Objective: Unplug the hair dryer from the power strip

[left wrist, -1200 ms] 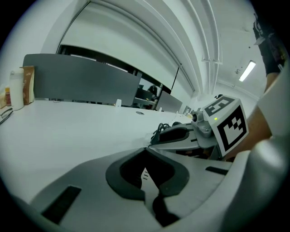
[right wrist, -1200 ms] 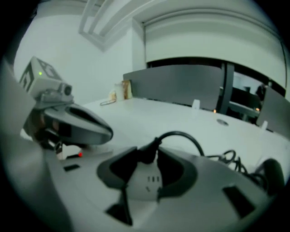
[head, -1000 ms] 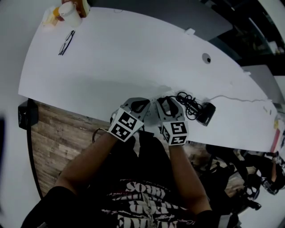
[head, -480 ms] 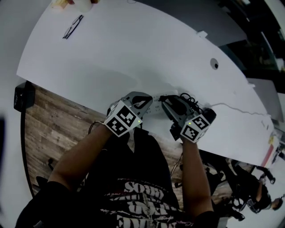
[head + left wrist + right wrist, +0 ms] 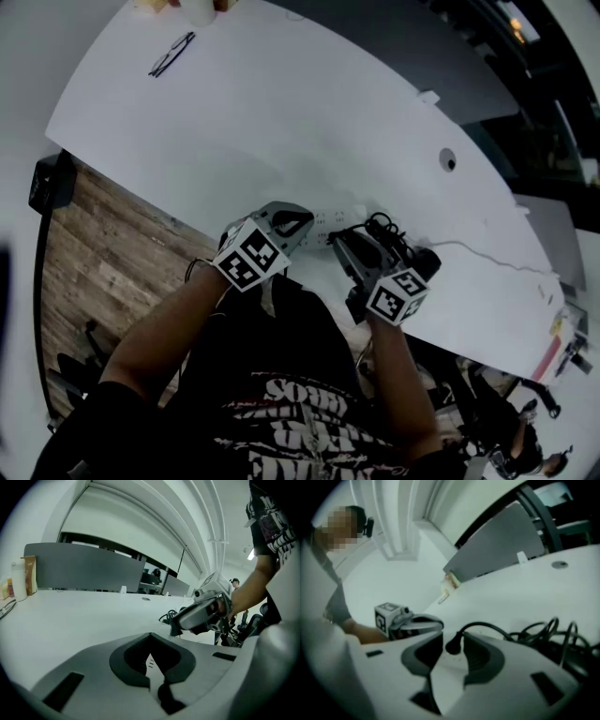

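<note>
Grey right gripper (image 5: 451, 655), compared with a second ago: its marker cube (image 5: 397, 296), then side by side with that of the left gripper (image 5: 151, 653), now sits apart from it and is rolled to a new angle. The left gripper keeps its earlier place. The head view has also shifted, so the far end of the surface (image 5: 281, 122) is cut off.

Jaws: the right jaws are closing, with the black plug (image 5: 453, 646) between them and the pads against its two sides. The left jaws are closed on one end of the white power strip (image 5: 330, 222).

Orientation: the power strip lies flat, its long axis running from the left jaws across to the right jaws. The plug stands roughly upright between the right jaws. Its cord (image 5: 487, 626) leaves the top and arcs away to the right of them. Whether the prongs sit in the strip cannot be told. The hair dryer (image 5: 424, 260) lies just beyond the right jaws, beside the cord tangle. That gripper covers most of it, so its long axis cannot be read.

Count: two grippers, one power strip, one plug, one hair dryer, one tangle of black cord, one thin white cable (image 5: 487, 258) and one pair of spectacles (image 5: 172, 54), well beyond both sets of jaws.
</note>
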A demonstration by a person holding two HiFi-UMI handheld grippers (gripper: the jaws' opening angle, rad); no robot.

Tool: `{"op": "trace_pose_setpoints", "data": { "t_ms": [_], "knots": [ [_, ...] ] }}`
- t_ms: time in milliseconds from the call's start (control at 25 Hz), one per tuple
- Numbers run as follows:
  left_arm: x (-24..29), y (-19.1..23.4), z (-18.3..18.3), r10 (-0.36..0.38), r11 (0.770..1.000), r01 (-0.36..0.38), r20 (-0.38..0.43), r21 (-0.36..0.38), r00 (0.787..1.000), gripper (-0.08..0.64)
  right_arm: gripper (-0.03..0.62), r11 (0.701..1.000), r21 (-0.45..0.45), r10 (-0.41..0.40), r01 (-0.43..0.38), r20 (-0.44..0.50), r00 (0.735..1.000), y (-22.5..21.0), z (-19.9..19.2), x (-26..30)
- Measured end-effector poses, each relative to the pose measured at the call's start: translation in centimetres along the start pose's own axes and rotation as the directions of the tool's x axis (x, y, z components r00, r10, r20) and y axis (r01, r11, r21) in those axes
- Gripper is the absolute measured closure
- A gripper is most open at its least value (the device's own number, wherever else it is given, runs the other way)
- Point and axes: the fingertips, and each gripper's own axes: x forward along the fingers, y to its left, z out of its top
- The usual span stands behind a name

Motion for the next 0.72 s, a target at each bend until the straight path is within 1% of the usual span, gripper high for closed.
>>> {"op": "trace_pose_setpoints", "data": {
  "t_ms": [40, 80, 160, 240, 320, 360, 440, 520, 600, 640, 680, 720],
  "knots": [
    [-0.1, 0.2, 0.3, 0.015, 1.000, -0.015, 0.007, -0.007, 1.000, 0.531, 0.445, 0.998, -0.069, 0.004, -0.007, -0.040, 0.999, 0.6, 0.1, -0.6],
    [-0.2, 0.3, 0.4, 0.028, 1.000, -0.028, 0.012, -0.013, 1.000, 0.531, 0.443, 0.990, -0.144, 0.002, -0.014, -0.079, 0.997, 1.0, 0.3, -1.3],
    [-0.3, 0.2, 0.6, 0.047, 0.999, -0.047, 0.012, -0.022, 0.999, 0.531, 0.443, 0.957, -0.286, -0.001, -0.041, -0.148, 0.989, 1.7, 1.1, -2.3],
    [-0.4, -0.1, 0.4, 0.066, 0.997, -0.065, 0.007, -0.032, 0.998, 0.531, 0.443, 0.919, -0.382, 0.017, -0.099, -0.211, 0.977, 2.1, 1.9, -2.8],
    [-0.4, -0.2, 0.4, 0.090, 0.995, -0.089, 0.007, -0.047, 0.996, 0.531, 0.443, 0.873, -0.456, 0.046, -0.172, -0.274, 0.961, 2.2, 2.5, -2.6],
    [-0.3, -0.2, 0.5, 0.104, 0.993, -0.103, 0.008, -0.054, 0.995, 0.531, 0.443, 0.845, -0.495, 0.050, -0.205, -0.309, 0.950, 2.1, 2.8, -2.5],
    [-0.3, 0.0, 0.7, 0.137, 0.989, -0.137, 0.004, -0.059, 0.991, 0.531, 0.443, 0.774, -0.575, 0.024, -0.263, -0.390, 0.921, 1.6, 3.5, -1.9],
    [-0.1, 0.1, 0.4, 0.172, 0.983, -0.173, -0.020, -0.059, 0.985, 0.531, 0.443, 0.693, -0.641, -0.023, -0.329, -0.477, 0.879, 1.1, 3.9, -1.1],
    [0.2, 0.3, 0.1, 0.202, 0.977, -0.204, -0.045, -0.065, 0.978, 0.531, 0.443, 0.624, -0.663, -0.064, -0.413, -0.570, 0.819, 0.6, 4.0, 0.0],
    [0.3, 0.4, 0.1, 0.215, 0.973, -0.218, -0.050, -0.072, 0.975, 0.531, 0.443, 0.591, -0.664, -0.083, -0.459, -0.616, 0.783, 0.3, 3.8, 0.6],
    [0.5, 0.5, 0.1, 0.228, 0.970, -0.232, -0.053, -0.079, 0.972, 0.531, 0.443, 0.554, -0.660, -0.108, -0.508, -0.662, 0.742, 0.1, 3.4, 1.1],
    [0.6, 0.6, 0.2, 0.243, 0.965, -0.247, -0.057, -0.086, 0.968, 0.531, 0.443, 0.513, -0.650, -0.136, -0.561, -0.707, 0.694, -0.3, 2.9, 1.5]
  ]
}}
